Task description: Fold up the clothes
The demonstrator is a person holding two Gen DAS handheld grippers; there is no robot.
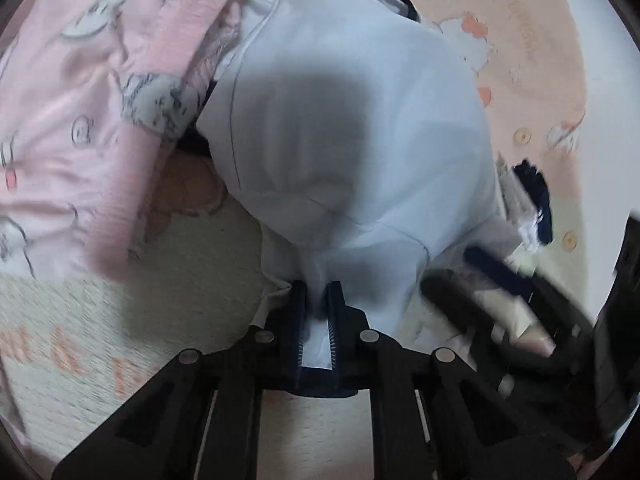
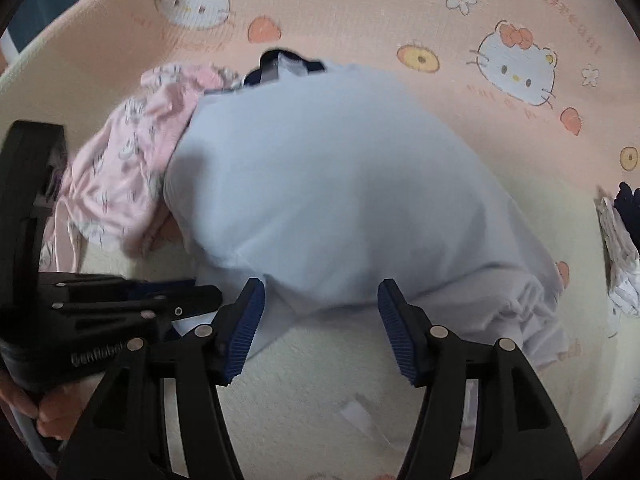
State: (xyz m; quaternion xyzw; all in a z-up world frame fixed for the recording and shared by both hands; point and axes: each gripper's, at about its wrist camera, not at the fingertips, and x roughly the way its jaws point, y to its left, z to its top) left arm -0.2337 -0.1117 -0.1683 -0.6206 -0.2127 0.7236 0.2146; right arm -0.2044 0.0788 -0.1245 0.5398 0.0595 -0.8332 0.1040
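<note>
my left gripper (image 1: 316,300) is pinched together on the near edge of the pale blue garment (image 1: 340,128), and a strip of the cloth runs back between the two pads. the rest of this garment lies spread just ahead of my left fingers, on a blanket (image 2: 360,12) with cat faces printed on it. my right gripper (image 2: 320,312) has its fingers apart, with nothing between them; the near hem of the blue garment lies just in front of the right fingertips, and i cannot tell if they touch it. to the left of my fingers a pink printed garment (image 1: 80,80) is crumpled, and its edge seems to go a little under the blue one. far to the right of my right fingers there is a small pile of dark and white cloth (image 2: 624,248). i judge the blue cloth to be light, thin and very soft, so it will sag and wrinkle when only one point carries it. it seems better to take it at the hem or a corner, one gripper on each side, where the doubled seam gives the pads more to bite.
</note>
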